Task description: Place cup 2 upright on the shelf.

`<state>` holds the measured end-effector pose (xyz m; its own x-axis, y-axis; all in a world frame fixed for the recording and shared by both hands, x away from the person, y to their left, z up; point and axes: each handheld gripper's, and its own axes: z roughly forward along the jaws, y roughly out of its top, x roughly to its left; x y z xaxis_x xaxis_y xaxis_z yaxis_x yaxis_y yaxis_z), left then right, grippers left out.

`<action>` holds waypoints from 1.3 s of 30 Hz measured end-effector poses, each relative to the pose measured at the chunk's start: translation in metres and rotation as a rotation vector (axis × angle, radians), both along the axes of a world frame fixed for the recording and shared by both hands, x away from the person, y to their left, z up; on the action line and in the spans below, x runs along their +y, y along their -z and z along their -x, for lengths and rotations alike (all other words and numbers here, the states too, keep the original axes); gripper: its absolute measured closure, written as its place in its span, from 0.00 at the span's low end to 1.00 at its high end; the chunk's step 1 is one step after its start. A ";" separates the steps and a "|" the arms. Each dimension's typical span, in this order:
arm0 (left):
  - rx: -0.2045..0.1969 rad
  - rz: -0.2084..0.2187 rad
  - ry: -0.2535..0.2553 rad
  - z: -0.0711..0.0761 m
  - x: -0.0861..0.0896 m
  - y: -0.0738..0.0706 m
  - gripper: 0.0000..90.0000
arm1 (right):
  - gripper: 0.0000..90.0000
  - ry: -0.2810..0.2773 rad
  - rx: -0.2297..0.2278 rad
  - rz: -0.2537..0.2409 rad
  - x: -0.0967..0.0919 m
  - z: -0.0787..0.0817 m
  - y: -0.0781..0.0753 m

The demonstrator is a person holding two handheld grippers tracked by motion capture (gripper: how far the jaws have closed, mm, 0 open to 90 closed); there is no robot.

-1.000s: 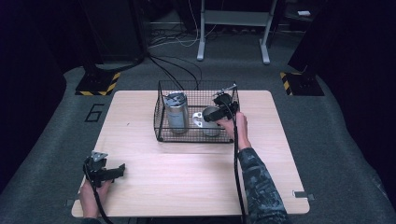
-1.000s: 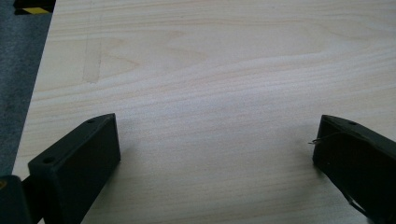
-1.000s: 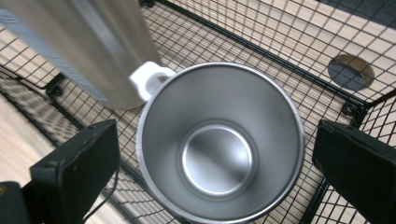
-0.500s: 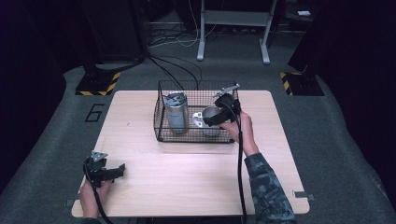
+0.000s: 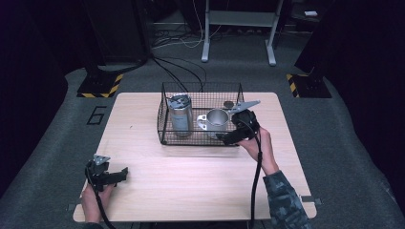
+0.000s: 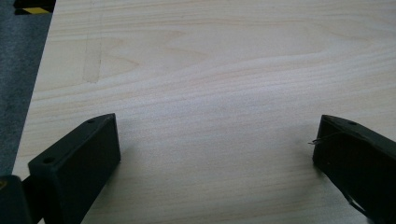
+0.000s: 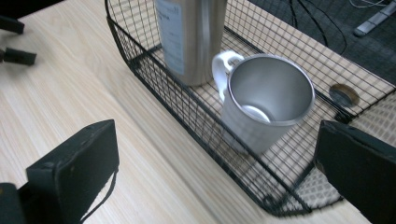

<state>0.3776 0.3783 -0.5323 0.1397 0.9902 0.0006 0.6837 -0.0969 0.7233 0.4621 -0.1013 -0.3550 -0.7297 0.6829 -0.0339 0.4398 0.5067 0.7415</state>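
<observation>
Pale wooden table (image 5: 191, 191), black wire basket (image 5: 165, 119) resting at its far middle.

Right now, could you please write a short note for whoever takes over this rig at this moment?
Left gripper: open, holding nothing, low over the table's near left corner.
Right gripper: open, holding nothing, at the wire basket's near right side, aimed at the steel mug.
The mug stands upright in the basket, beside the tall steel tumbler, handle toward it.
Done: both vessels sit in the basket.
Left: probably gripping the mug; nothing is grasped yet.
</observation>
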 end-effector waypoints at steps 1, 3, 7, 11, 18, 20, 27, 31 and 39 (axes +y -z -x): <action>0.000 0.000 0.000 0.000 0.000 0.000 0.01 | 0.00 0.007 -0.004 0.003 -0.004 0.003 0.002; 0.000 0.001 0.000 0.000 0.000 0.000 0.01 | 0.00 0.016 0.000 0.006 -0.013 0.009 0.006; 0.000 0.000 0.000 0.000 0.000 0.000 0.01 | 0.00 0.050 -0.001 0.021 -0.034 0.020 0.017; 0.000 0.000 0.000 0.000 0.000 0.000 0.01 | 0.00 0.098 0.013 0.021 -0.059 0.030 0.034; 0.000 0.000 0.000 0.000 0.000 0.000 0.01 | 0.00 0.195 0.065 0.014 -0.098 0.045 0.073; 0.000 0.000 0.000 0.000 0.000 0.000 0.01 | 0.00 0.214 0.069 0.022 -0.105 0.049 0.082; 0.000 0.000 0.000 0.000 0.000 0.000 0.01 | 0.00 0.307 0.119 0.015 -0.137 0.072 0.124; 0.001 0.000 0.000 0.000 0.000 0.000 0.01 | 0.00 0.341 0.134 0.004 -0.153 0.087 0.143; 0.001 0.000 -0.001 0.000 0.000 0.000 0.01 | 0.00 0.394 0.102 -0.002 -0.174 0.112 0.170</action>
